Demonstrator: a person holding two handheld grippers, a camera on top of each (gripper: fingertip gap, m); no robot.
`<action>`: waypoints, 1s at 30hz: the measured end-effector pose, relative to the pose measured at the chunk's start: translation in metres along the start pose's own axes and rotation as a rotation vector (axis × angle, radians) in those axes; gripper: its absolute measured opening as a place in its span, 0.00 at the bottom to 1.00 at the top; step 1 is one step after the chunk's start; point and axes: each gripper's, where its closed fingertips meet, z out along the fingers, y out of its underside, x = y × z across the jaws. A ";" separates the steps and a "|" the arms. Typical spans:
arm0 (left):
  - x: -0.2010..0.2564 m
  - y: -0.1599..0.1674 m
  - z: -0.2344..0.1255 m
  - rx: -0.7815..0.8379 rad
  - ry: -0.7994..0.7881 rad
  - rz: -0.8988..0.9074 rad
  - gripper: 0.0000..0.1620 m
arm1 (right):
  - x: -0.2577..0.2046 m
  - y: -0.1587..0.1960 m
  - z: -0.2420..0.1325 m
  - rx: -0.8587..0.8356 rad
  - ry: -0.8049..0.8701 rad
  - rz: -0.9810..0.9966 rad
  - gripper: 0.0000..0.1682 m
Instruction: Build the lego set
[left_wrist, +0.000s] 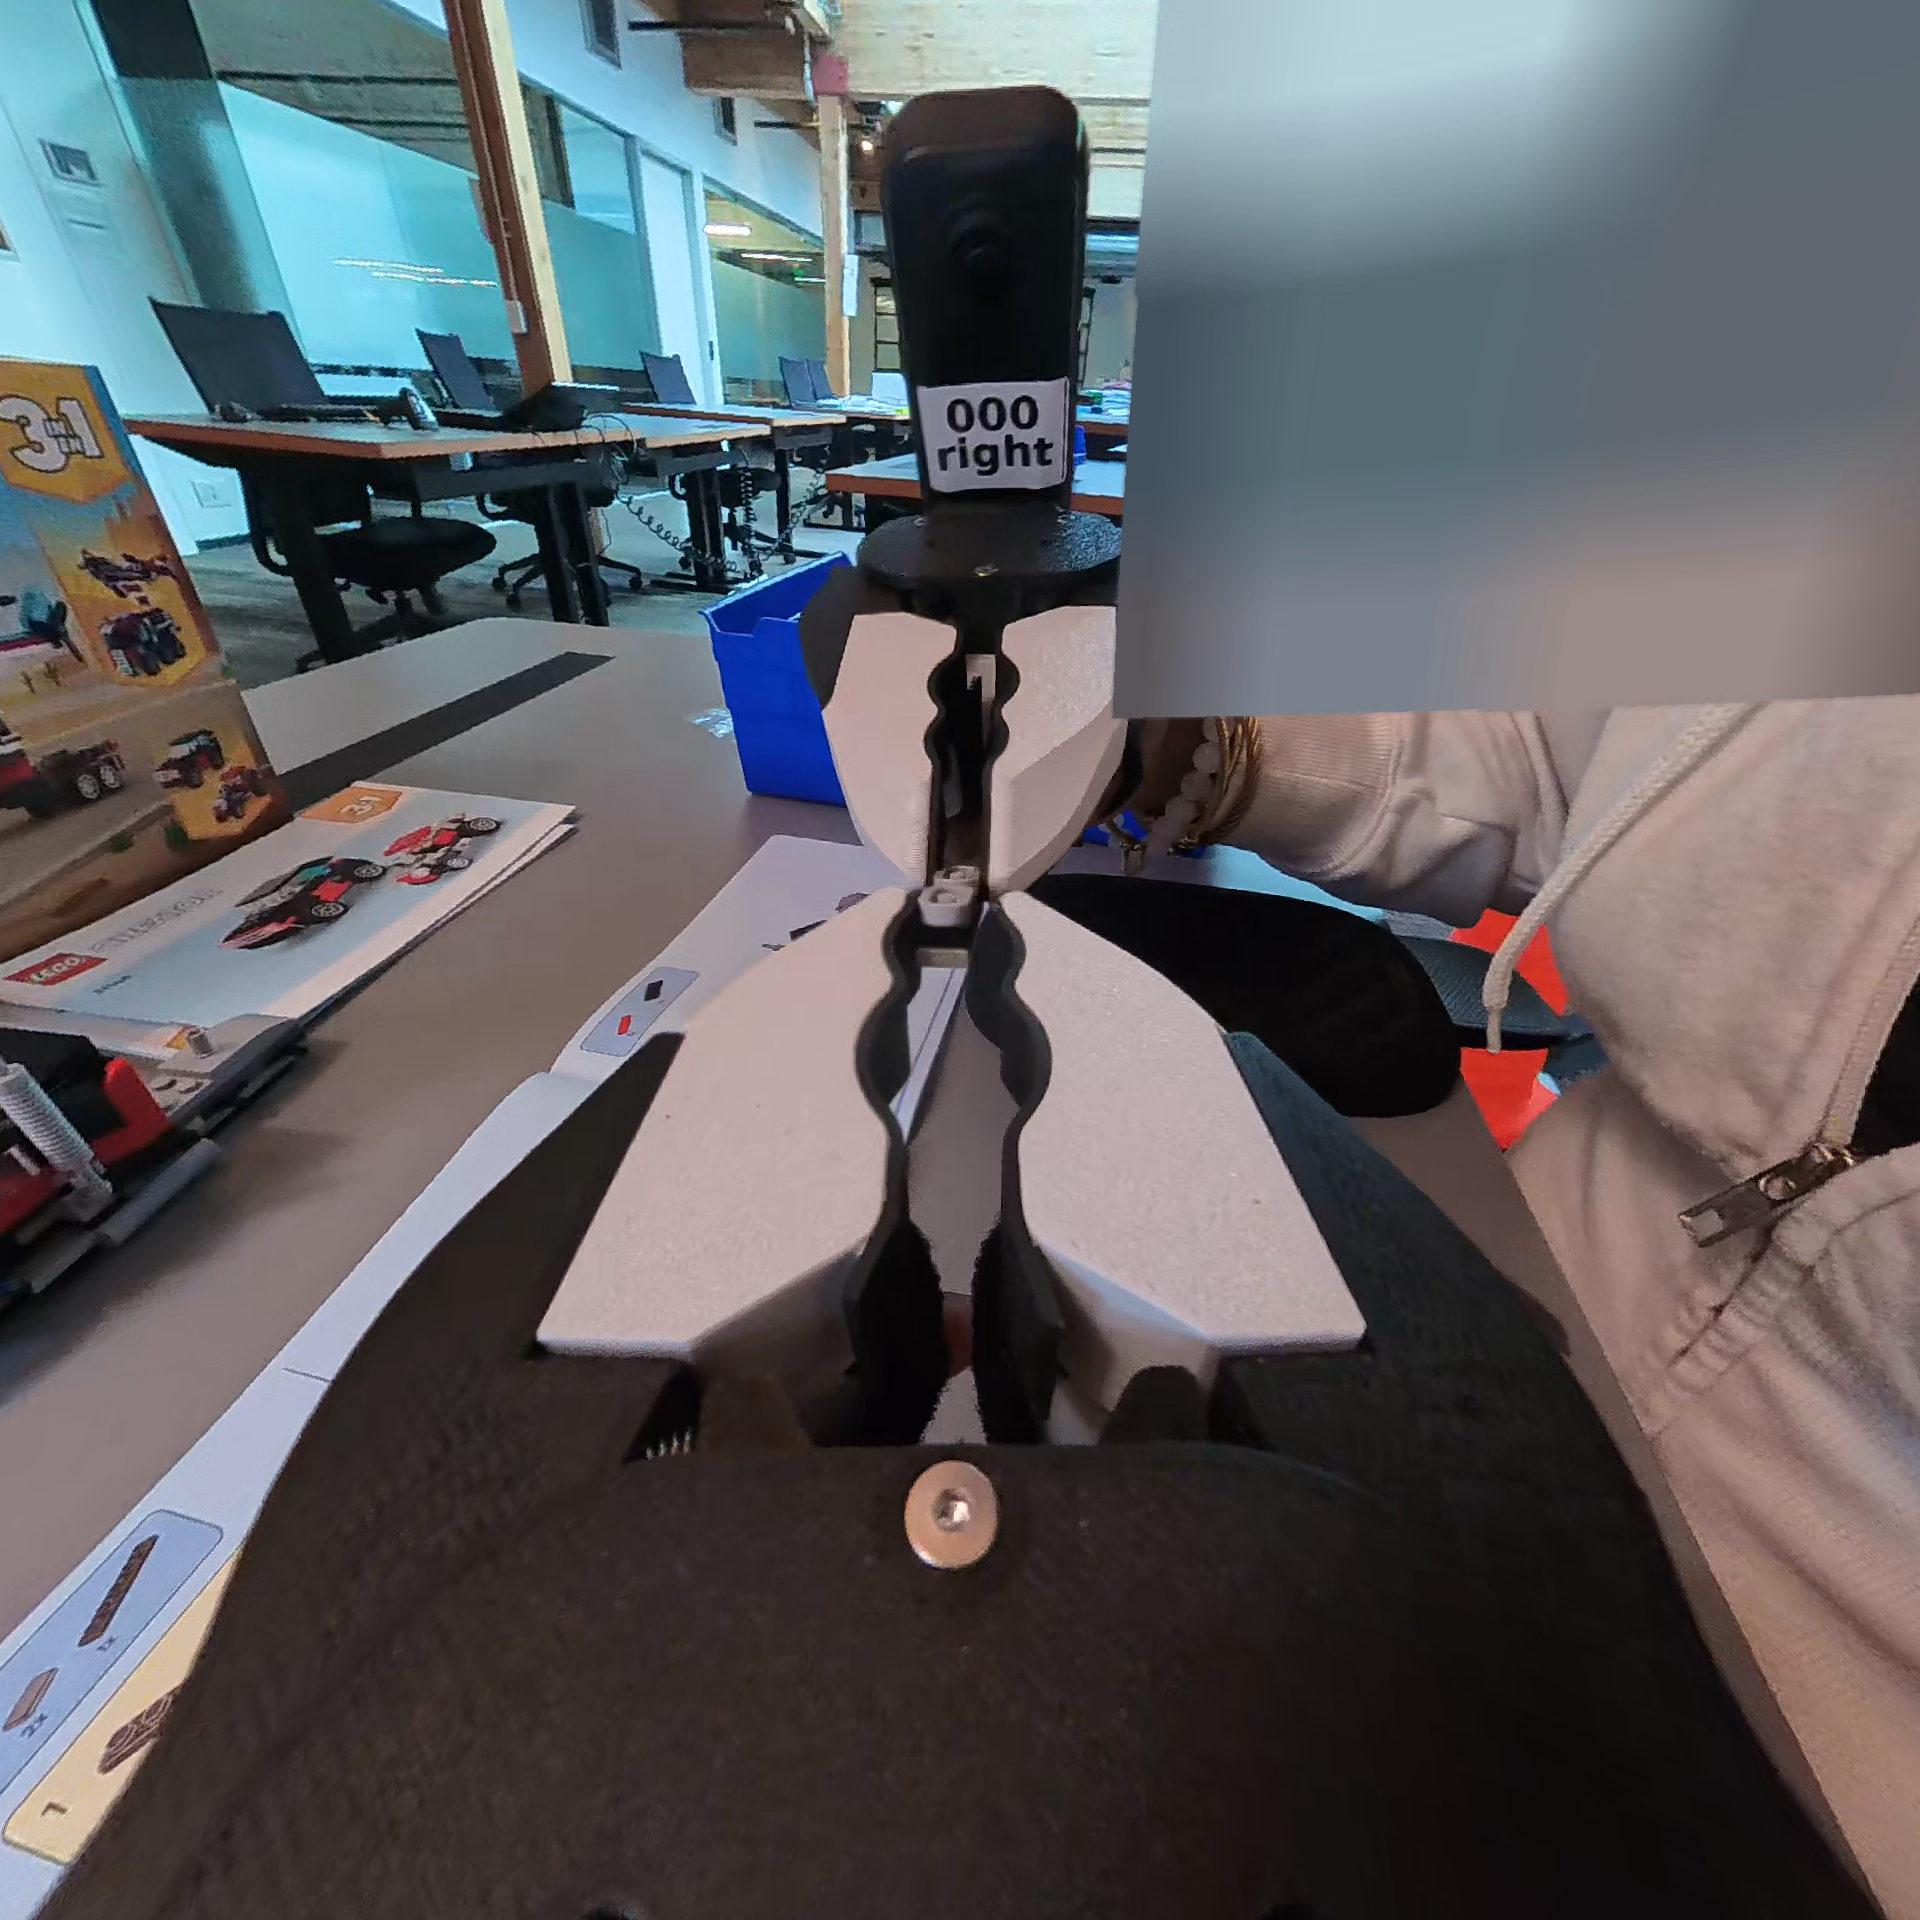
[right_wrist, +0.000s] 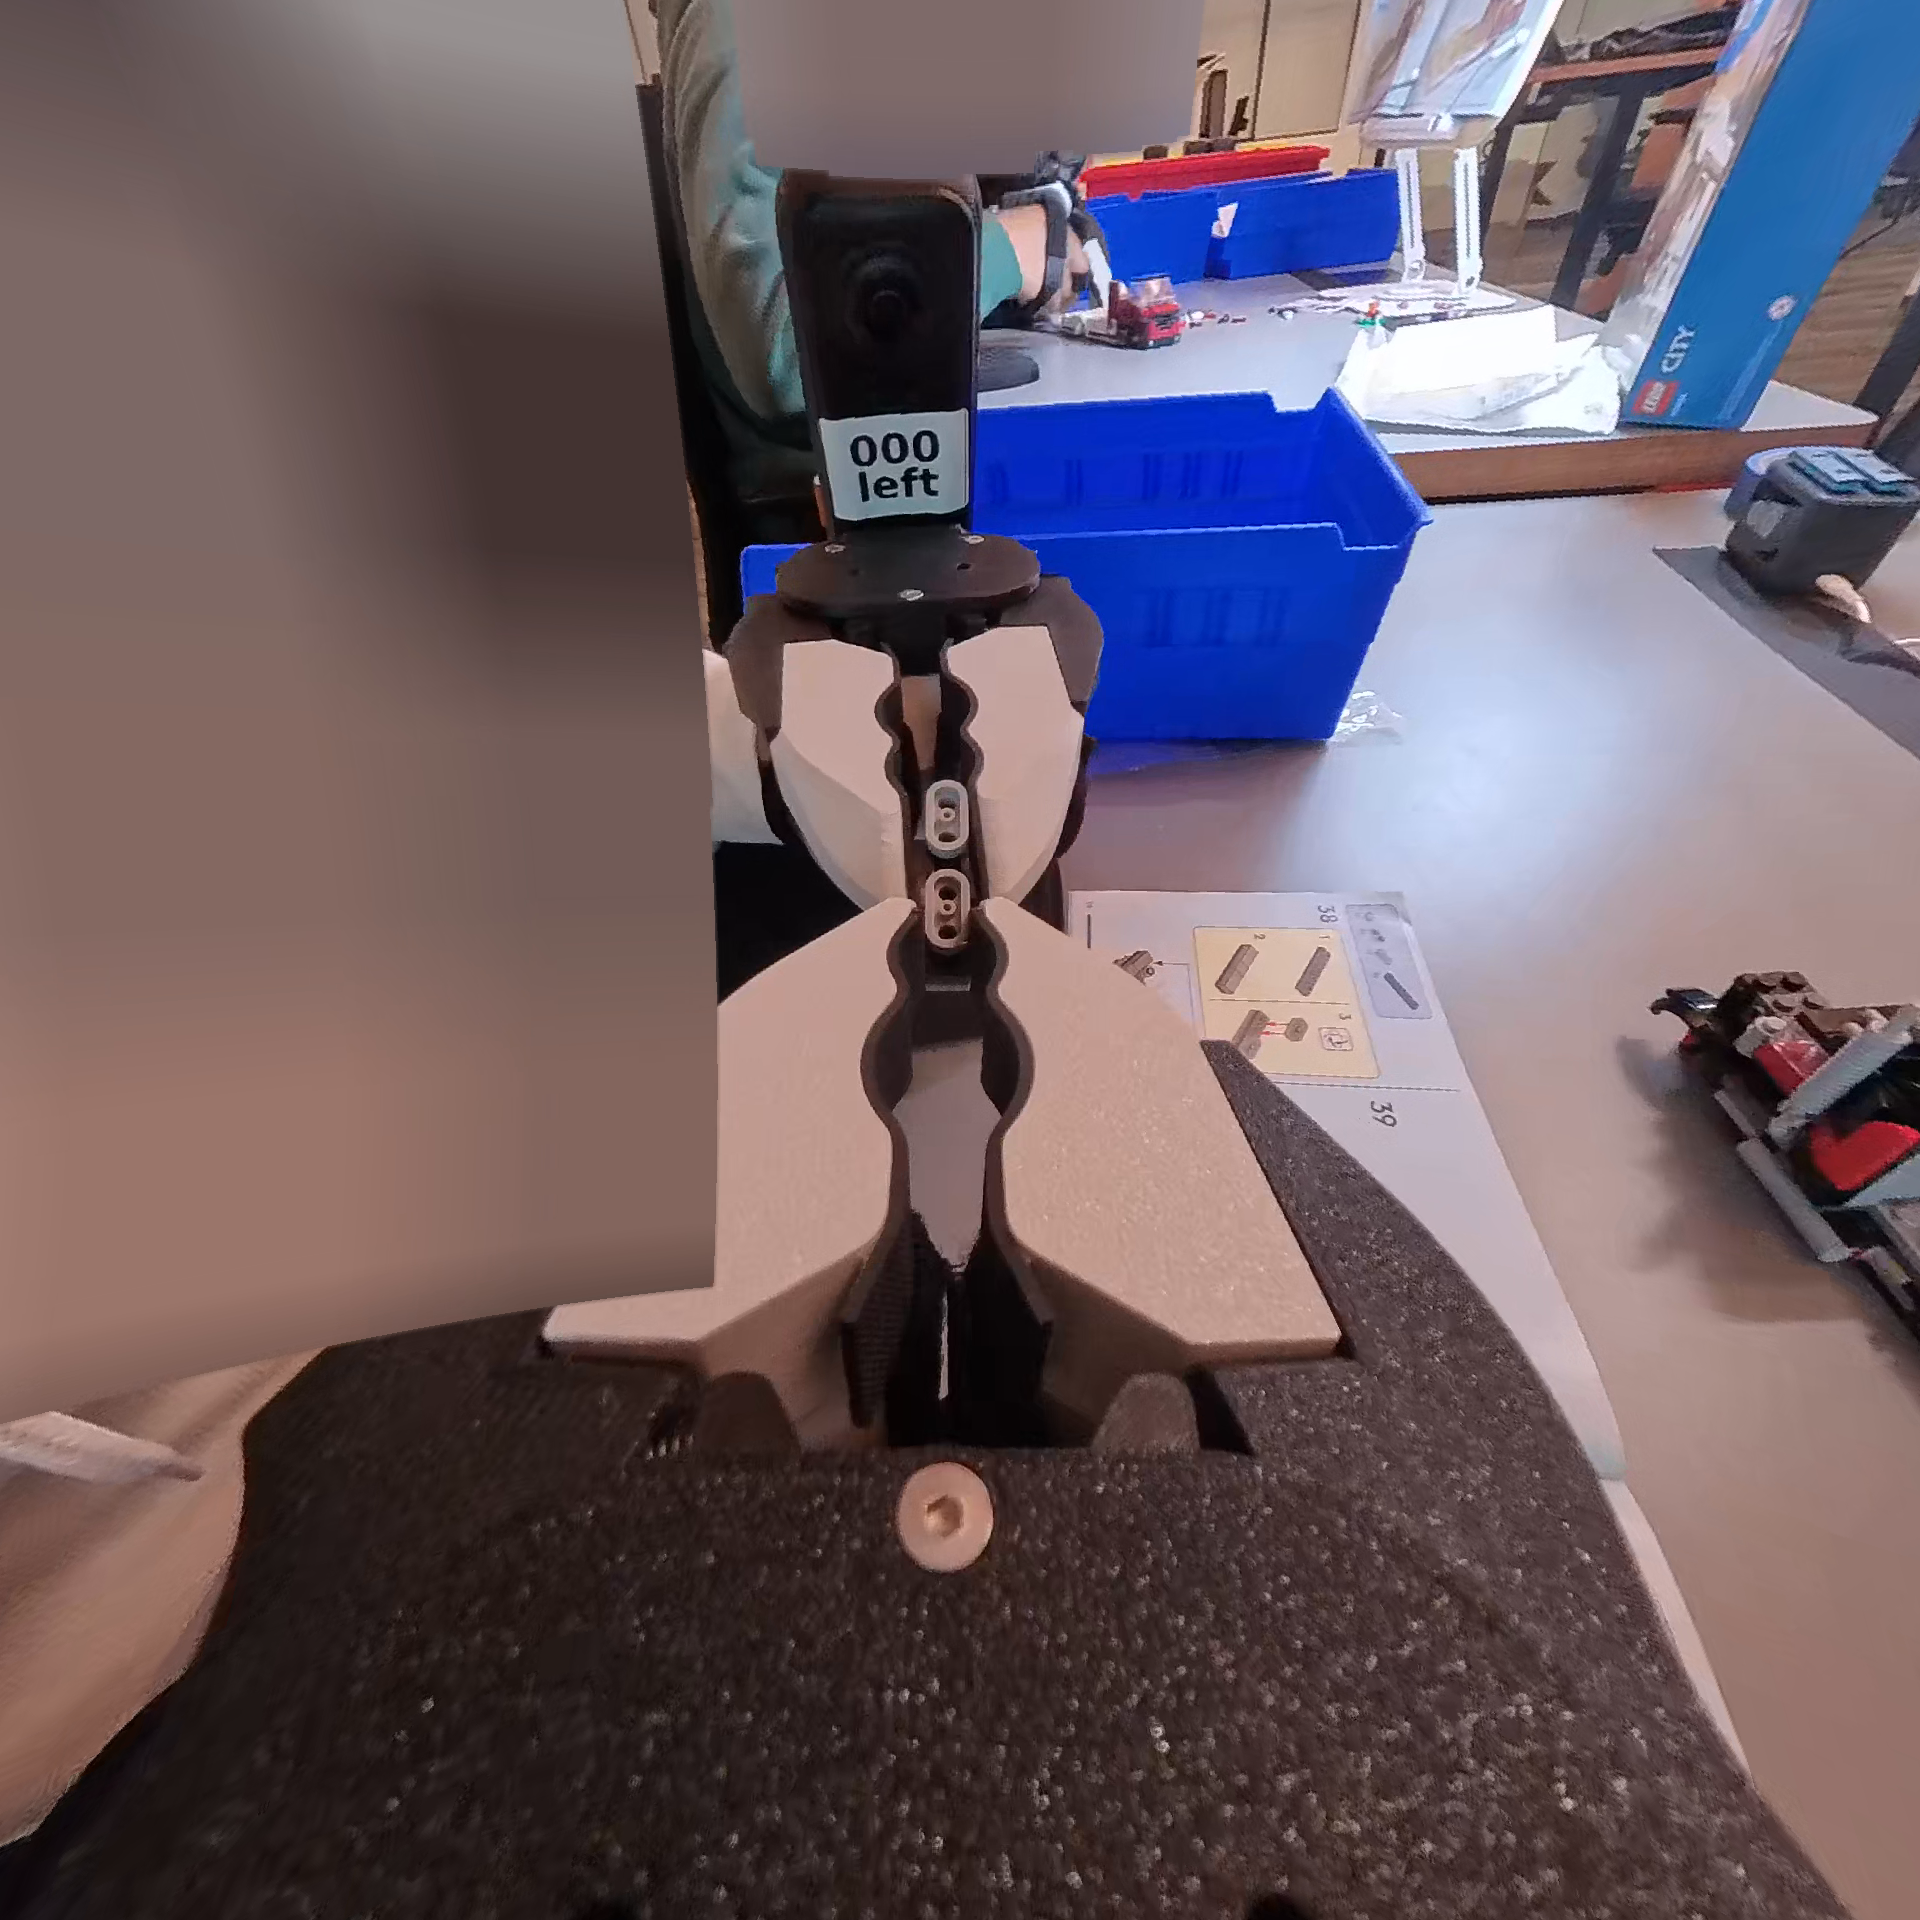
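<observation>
Left gripper (left_wrist: 948, 920) clenched on small grey lego piece (left_wrist: 950, 896), tip to tip w/ right gripper (right_wrist: 950, 914), also clenched on a grey piece (right_wrist: 948, 920), both above the instruction booklet (right_wrist: 1288, 997). Pieces look light, stiff, slick: pinch flat sides. Right wrist view shows undersides and part-built model (right_wrist: 1829, 1122); left view shows studs, box (left_wrist: 114, 665).

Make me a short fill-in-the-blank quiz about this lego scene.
1. Each gripper holds a small ____ piece.
2. The two grippers meet tip to ____.
3. The bin on the table is ____.
4. The manual under the grippers lies ____.

Missing words: grey; tip; blue; open
</observation>
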 end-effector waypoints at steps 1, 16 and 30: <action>0.000 0.001 0.000 -0.003 0.002 0.002 0.06 | -0.001 0.000 0.001 -0.001 -0.006 0.001 0.05; 0.006 0.006 -0.002 -0.019 0.053 -0.035 0.05 | -0.005 -0.001 0.003 0.018 -0.043 0.017 0.05; 0.004 0.008 -0.002 -0.008 0.061 -0.094 0.05 | -0.003 0.003 0.005 0.017 -0.043 0.071 0.05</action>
